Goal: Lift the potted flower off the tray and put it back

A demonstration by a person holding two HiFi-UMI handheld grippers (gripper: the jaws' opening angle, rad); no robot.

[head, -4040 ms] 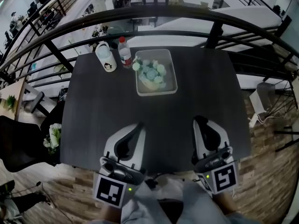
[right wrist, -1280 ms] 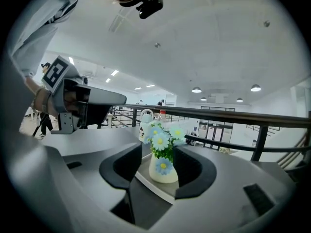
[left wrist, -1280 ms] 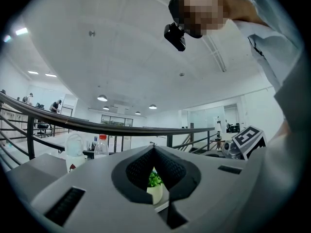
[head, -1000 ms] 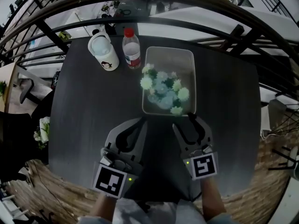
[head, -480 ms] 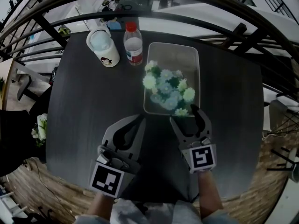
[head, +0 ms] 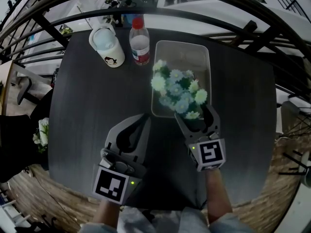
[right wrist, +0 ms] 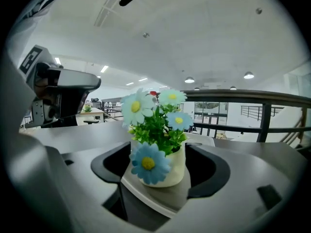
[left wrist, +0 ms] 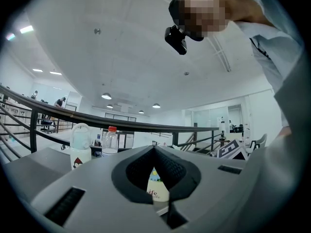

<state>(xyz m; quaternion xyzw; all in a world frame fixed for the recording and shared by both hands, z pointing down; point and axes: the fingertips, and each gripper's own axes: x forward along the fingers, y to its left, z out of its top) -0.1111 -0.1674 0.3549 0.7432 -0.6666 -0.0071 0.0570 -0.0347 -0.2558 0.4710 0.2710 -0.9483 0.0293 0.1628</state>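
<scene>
My right claw point(head: 195, 114), jaws just opened wide, has the upright potted flower point(head: 178, 92) straight ahead between them, untouched; my shut left claw point(head: 145, 117) lies farther off.

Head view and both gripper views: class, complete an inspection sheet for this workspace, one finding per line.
Surface: dark table.
Job's things: potted flower stands at the near end of the tray.
Clutter: lidded white cup and red-capped bottle beside the tray.
Grippers: left tongs shut, empty; right tongs open either side of the potted flower, jaws have just been opening, not pressing.
Cables: nothing seen.
Surroundings: black railing beyond the table.
</scene>
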